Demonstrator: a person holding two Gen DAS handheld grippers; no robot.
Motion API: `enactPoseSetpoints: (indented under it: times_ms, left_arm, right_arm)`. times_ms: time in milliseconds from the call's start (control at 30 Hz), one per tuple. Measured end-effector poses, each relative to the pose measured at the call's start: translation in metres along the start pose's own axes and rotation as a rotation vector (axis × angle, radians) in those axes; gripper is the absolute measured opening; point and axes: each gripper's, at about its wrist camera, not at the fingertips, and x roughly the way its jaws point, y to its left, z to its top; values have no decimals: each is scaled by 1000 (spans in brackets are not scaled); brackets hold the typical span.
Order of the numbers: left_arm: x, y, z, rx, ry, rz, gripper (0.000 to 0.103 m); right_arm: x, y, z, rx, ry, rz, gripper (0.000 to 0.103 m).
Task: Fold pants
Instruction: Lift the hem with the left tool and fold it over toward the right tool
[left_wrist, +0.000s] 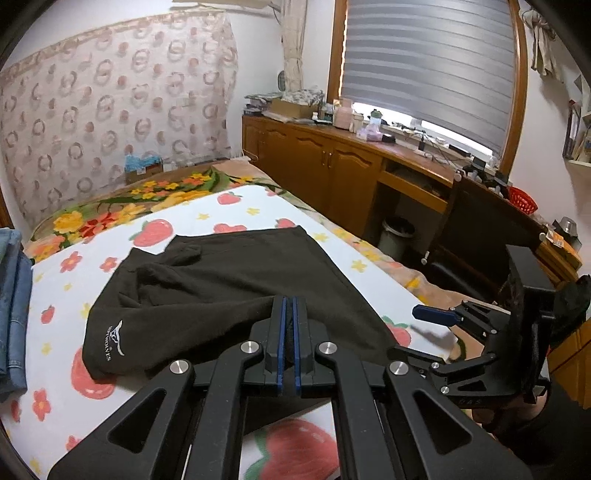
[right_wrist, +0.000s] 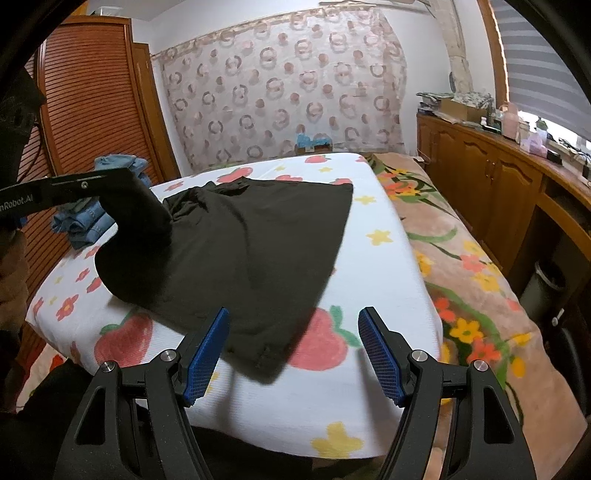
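Left gripper (left_wrist: 289, 306) is pinching a fold of the black pants (left_wrist: 229, 280) between closed jaws, lifting it off the strawberry-print sheet (left_wrist: 236, 206), presumably to carry it across. Right gripper (right_wrist: 293, 325) is hovering wide over the near hem, empty. The pants are lying mid-bed, rumpled, white logo (left_wrist: 114, 338) showing.

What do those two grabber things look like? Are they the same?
Yes, they match. The left gripper and right gripper are black, with angular linkage arms that have triangle-shaped cutouts and round silver bolts. Their fingers carry bright blue pads with a fine grid texture. One body has white lettering on its side.
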Motion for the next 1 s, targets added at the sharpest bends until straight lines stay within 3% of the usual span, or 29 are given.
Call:
enactPoseSetpoints:
  times_ms: [133,200,233,400,433,500,567,767,1000]
  left_arm:
    - [1,2,0,-28,19,4,5]
    - [0,3,0,-23,22,44,10]
    - [-1,4,-1,-23,20,59,20]
    - [-8,23,-12,-31,13,140,26]
    - [-9,27,-14,-36,11,148,43]
    - [-14,35,-20,-51,-6,162,57]
    - [-17,44,-28,-70,-10,171,82]
    - [-12,62,-52,-103,35,189,82]
    - [-3,77,-75,-140,95,201,82]
  right_arm:
    - [-4,7,-1,4,-5,-2,73]
    - [-5,11,-2,-2,-10,-3,73]
    - [-5,12,-3,-5,-12,-4,73]
    - [2,20,-1,-15,-13,8,73]
    - [4,22,-1,-18,-14,13,73]
    - [8,26,-1,-29,-11,19,73]
    - [13,29,0,-41,-1,26,73]
    - [21,39,1,-58,7,34,73]
    - [31,49,7,-84,18,73,64]
